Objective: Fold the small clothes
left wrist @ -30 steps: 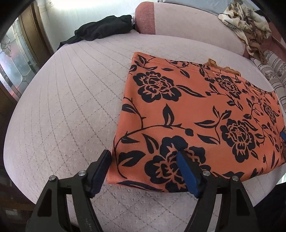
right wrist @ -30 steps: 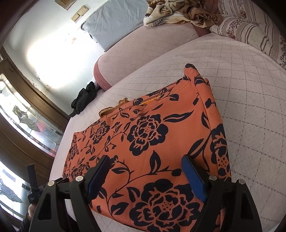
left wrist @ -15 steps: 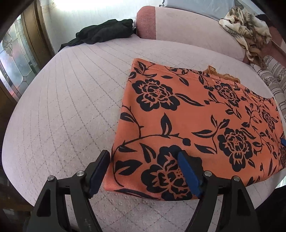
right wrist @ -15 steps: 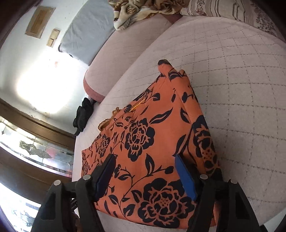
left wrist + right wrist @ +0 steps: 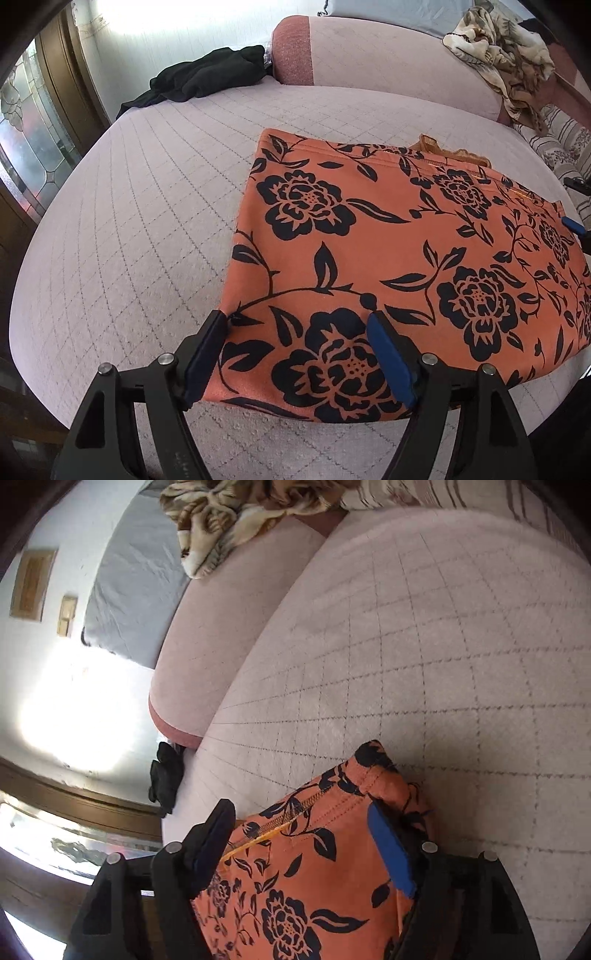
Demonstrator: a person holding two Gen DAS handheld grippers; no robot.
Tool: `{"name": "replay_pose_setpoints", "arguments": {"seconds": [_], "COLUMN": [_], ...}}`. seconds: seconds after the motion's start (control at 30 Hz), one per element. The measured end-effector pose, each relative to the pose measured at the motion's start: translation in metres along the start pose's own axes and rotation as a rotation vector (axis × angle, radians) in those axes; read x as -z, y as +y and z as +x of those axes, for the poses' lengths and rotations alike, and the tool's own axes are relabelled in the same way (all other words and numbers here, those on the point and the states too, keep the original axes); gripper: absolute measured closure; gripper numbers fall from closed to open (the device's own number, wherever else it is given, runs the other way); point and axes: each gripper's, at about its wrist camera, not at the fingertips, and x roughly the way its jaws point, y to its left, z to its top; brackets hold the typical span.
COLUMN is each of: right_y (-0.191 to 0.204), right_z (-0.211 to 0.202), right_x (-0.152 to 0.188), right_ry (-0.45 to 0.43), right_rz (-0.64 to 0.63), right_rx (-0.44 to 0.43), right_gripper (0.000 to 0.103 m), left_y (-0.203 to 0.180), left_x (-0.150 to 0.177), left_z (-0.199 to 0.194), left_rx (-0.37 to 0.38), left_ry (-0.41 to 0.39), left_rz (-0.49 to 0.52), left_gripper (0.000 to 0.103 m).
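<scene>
Both tongs stood wide apart over an orange garment printed with black flowers, lying flat on a pale quilted bed. Left gripper straddled the cloth's near corner at six o'clock, gripping nothing. Right gripper was opening over the zipped corner, cloth between its fingers but not pinched. At eleven o'clock in the left view lay a black garment; at one o'clock a tan patterned blanket draped a padded bolster.
</scene>
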Motion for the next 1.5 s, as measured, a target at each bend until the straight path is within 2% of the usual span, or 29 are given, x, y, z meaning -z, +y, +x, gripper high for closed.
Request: {"name": "replay_pose_setpoints", "arguments": {"seconds": [0.03, 0.17, 0.27, 0.33, 0.4, 0.47, 0.57, 0.7, 0.87, 1.03, 1.33, 1.5], "right_y": [0.007, 0.029, 0.035, 0.032, 0.025, 0.013, -0.008, -0.032, -0.046, -0.047, -0.048, -0.039], "right_z": [-0.007, -0.048, -0.087, -0.109, -0.12, -0.117, -0.097, -0.089, -0.084, -0.082, -0.083, -0.086], "right_x": [0.007, 0.051, 0.09, 0.117, 0.148, 0.177, 0.198, 0.193, 0.171, 0.156, 0.152, 0.148], "right_ry": [-0.001, -0.028, -0.053, -0.048, -0.04, 0.002, 0.061, 0.037, -0.015, -0.067, -0.079, -0.098], "right_rz": [-0.039, -0.138, -0.152, -0.145, -0.1, -0.035, 0.055, 0.195, 0.281, 0.281, 0.275, 0.23], "right_rx": [0.029, 0.036, -0.012, -0.051, -0.08, -0.093, -0.084, -0.069, -0.083, -0.094, -0.109, -0.091], "right_gripper": [0.026, 0.026, 0.024, 0.024, 0.018, 0.018, 0.018, 0.018, 0.017, 0.019, 0.018, 0.018], "left_y": [0.001, 0.0, -0.002, -0.005, -0.007, -0.009, -0.013, -0.021, -0.034, -0.051, -0.071, -0.068], "left_x": [0.001, 0.005, 0.009, 0.012, 0.013, 0.015, 0.017, 0.018, 0.014, 0.006, -0.005, -0.011], "left_z": [0.0, -0.006, -0.012, -0.018, -0.026, -0.034, -0.044, -0.052, -0.056, -0.05, -0.038, -0.045], "left_rx": [-0.001, 0.004, 0.01, 0.016, 0.021, 0.029, 0.036, 0.029, 0.022, 0.014, 0.022, 0.057], "left_ry": [0.001, -0.005, -0.005, -0.009, -0.022, -0.04, -0.049, -0.058, -0.067, -0.065, -0.051, -0.122], "left_rz": [-0.001, 0.0, -0.003, 0.0, 0.004, 0.005, 0.016, 0.04, 0.048, 0.081, 0.104, 0.029], "left_gripper": [0.024, 0.024, 0.024, 0.024, 0.024, 0.024, 0.024, 0.024, 0.024, 0.024, 0.024, 0.024]}}
